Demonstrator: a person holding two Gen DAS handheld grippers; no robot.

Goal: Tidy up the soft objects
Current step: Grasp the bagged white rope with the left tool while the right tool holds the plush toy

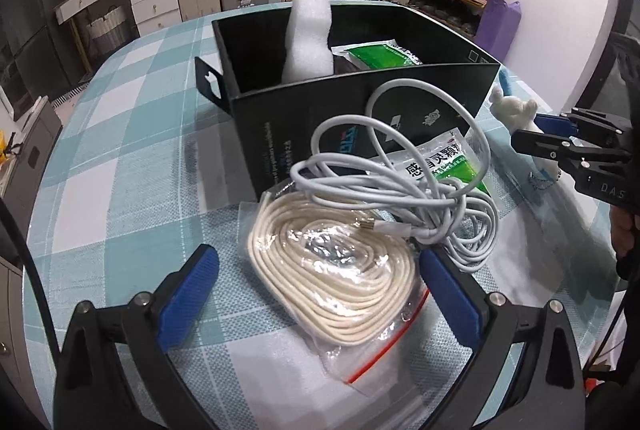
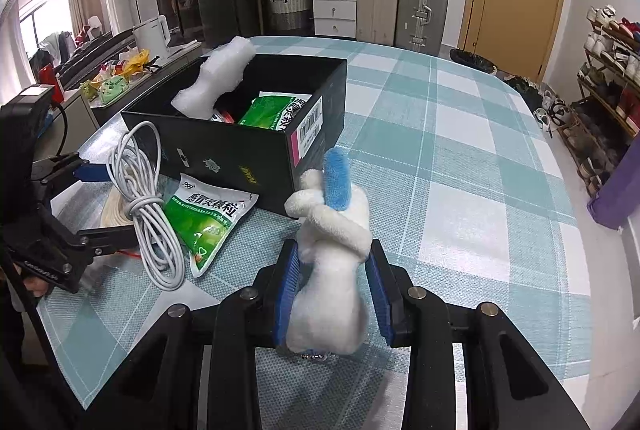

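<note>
My right gripper (image 2: pixel 334 262) is shut on a white plush toy (image 2: pixel 332 254) with a blue ear, held just above the table right of the black box (image 2: pixel 224 149); the toy also shows in the left wrist view (image 1: pixel 516 109). My left gripper (image 1: pixel 316 262) is open, its blue pads either side of a bagged coil of cream cord (image 1: pixel 336 270). A tangled white cable (image 1: pixel 400 181) lies on the coil and on a green sachet (image 1: pixel 444 161). The box (image 1: pixel 360 101) holds white foam (image 1: pixel 310 37) and a green sachet (image 1: pixel 380 55).
The table has a teal and white checked cloth (image 2: pixel 460 169). Suitcases (image 2: pixel 400 5), a drawer unit and a wooden door stand beyond it. A shoe rack (image 2: pixel 608 69) is at the right, and a counter with a kettle (image 2: pixel 150 37) at the left.
</note>
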